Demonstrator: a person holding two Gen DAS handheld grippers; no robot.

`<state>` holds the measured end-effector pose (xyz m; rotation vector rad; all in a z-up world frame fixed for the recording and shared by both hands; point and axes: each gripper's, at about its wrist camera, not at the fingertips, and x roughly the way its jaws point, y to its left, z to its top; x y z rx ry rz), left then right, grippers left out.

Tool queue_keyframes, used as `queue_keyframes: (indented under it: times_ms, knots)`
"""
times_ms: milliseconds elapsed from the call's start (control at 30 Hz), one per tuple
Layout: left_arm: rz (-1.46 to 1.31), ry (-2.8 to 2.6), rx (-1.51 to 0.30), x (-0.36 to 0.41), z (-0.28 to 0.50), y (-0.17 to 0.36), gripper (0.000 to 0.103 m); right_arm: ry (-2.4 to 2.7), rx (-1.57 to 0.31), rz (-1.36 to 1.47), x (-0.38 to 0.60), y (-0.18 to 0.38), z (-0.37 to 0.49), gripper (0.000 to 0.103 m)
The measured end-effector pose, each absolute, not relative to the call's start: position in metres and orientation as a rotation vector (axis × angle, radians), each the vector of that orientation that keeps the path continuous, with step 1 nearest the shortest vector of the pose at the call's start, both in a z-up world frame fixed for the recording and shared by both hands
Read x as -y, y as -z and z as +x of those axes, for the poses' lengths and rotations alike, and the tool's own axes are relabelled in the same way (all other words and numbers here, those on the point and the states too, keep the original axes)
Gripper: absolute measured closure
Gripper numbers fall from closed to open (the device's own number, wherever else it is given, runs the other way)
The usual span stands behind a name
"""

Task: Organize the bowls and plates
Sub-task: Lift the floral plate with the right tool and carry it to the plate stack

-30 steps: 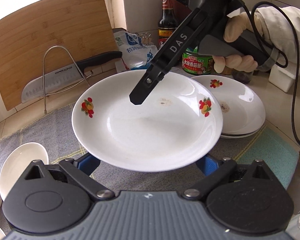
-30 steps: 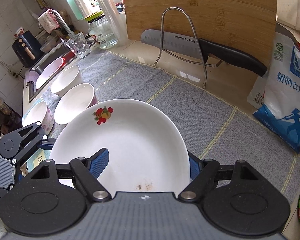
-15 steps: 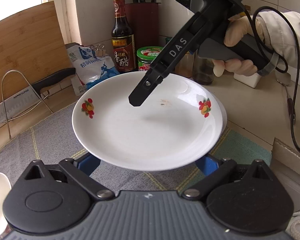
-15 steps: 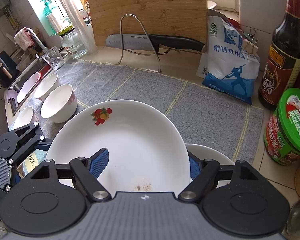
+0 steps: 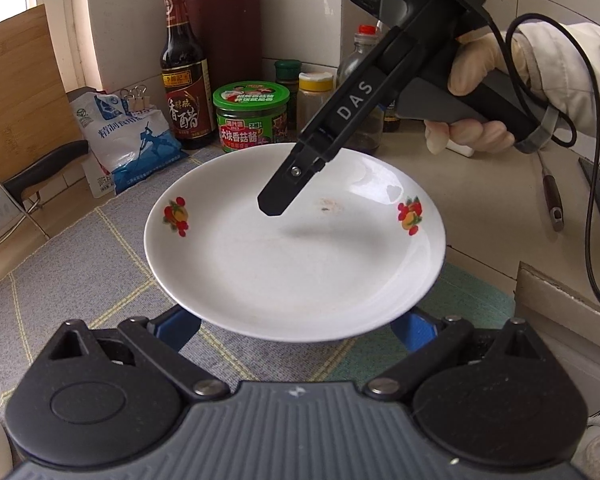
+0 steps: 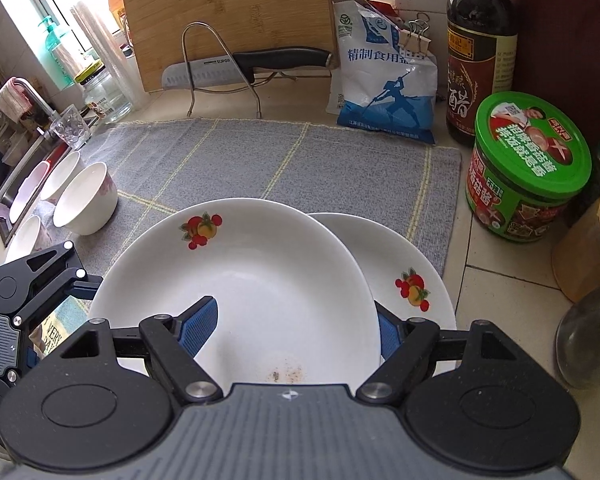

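Over the grey mat (image 6: 260,160), the plate (image 6: 252,280) has swung across to overhang the stacked plate (image 6: 400,264) – ready to lower – held between both grippers, right (image 6: 296,328) gripping its rim, left (image 5: 296,324) seemingly under it.

The plate (image 6: 252,280), gripped from opposite sides by the right gripper (image 6: 290,330) and left gripper (image 5: 296,326), is travelling sideways, arriving partly over the stacked plate (image 6: 404,276) emerging beside the right claw.
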<state>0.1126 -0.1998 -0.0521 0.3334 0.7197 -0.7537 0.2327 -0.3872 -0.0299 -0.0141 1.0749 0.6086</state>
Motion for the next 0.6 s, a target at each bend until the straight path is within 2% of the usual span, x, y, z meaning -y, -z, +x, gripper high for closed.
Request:
queue_keyframes:
  times_ms: [600]
  knots:
    - [0.347,0.762,-0.736,0.207,0.119,0.056,0.003,-0.576,-1.101,0.016,0.399,0.045,0.235,0.019]
